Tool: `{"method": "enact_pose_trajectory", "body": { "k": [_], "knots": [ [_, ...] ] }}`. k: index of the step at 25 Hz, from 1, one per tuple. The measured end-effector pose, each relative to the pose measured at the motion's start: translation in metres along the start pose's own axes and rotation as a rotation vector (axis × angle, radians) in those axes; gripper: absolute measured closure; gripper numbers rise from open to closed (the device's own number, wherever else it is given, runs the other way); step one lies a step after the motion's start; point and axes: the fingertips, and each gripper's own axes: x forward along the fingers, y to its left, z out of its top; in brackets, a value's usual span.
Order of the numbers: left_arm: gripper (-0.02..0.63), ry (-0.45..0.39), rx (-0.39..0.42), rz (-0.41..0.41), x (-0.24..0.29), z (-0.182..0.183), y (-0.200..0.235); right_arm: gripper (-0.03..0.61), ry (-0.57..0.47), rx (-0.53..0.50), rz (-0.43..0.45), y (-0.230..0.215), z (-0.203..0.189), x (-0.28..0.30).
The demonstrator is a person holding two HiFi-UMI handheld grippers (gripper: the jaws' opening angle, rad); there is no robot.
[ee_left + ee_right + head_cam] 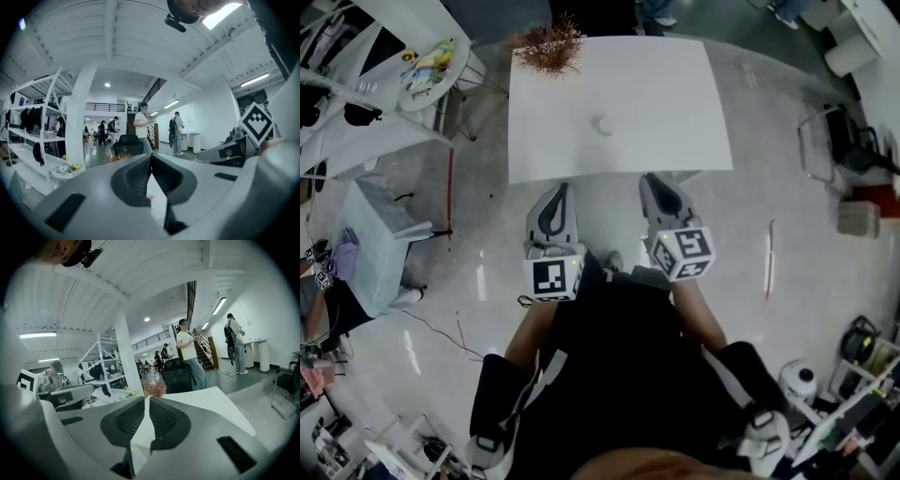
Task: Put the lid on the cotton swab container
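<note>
A small pale round container [602,125] stands near the middle of the white table [675,103]; I cannot tell a lid apart from it. Both grippers hang short of the table's near edge, close to my body. My left gripper [561,189] has its jaws together with nothing between them; in the left gripper view the tips [151,157] meet and point level into the room. My right gripper [652,180] also looks shut and empty, its tips [148,399] meeting over the table [211,404]. The container is hidden in both gripper views.
A dried reddish plant [548,45] stands at the table's far left corner. A round side table with colourful items [431,66] and shelving are at the left, a chair [839,141] and a box [858,217] at the right. People [190,350] stand in the background.
</note>
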Motion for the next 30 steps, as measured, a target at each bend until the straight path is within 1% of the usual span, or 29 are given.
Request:
{"method": "enact_pose_trajectory", "body": {
  "k": [4,7,12,15,18,25,30],
  "knots": [
    [0.607,-0.021,-0.026,0.003,-0.020,0.017,0.007,0.543,-0.031,-0.006,-0.010,0.018,0.008,-0.018],
    [0.607,-0.030,-0.029,0.007,-0.032,0.027,0.015,0.545,-0.066,-0.005,-0.018,0.030,0.022,-0.030],
    [0.607,-0.026,-0.031,0.010,-0.047,0.026,0.031,0.549,-0.092,-0.017,-0.052,0.047,0.031,-0.044],
    [0.607,-0.034,-0.040,0.007,-0.053,0.024,0.038,0.557,-0.093,-0.014,-0.080,0.050,0.027,-0.049],
    [0.607,-0.032,-0.053,0.002,-0.056,0.023,0.043,0.569,-0.083,-0.015,-0.087,0.052,0.023,-0.048],
    [0.607,-0.049,-0.023,-0.020,-0.057,0.032,0.046,0.571,-0.092,-0.037,-0.100,0.052,0.029,-0.046],
    [0.607,-0.051,-0.028,-0.021,-0.050,0.028,0.047,0.571,-0.093,-0.036,-0.094,0.052,0.027,-0.036]
  ]
}}
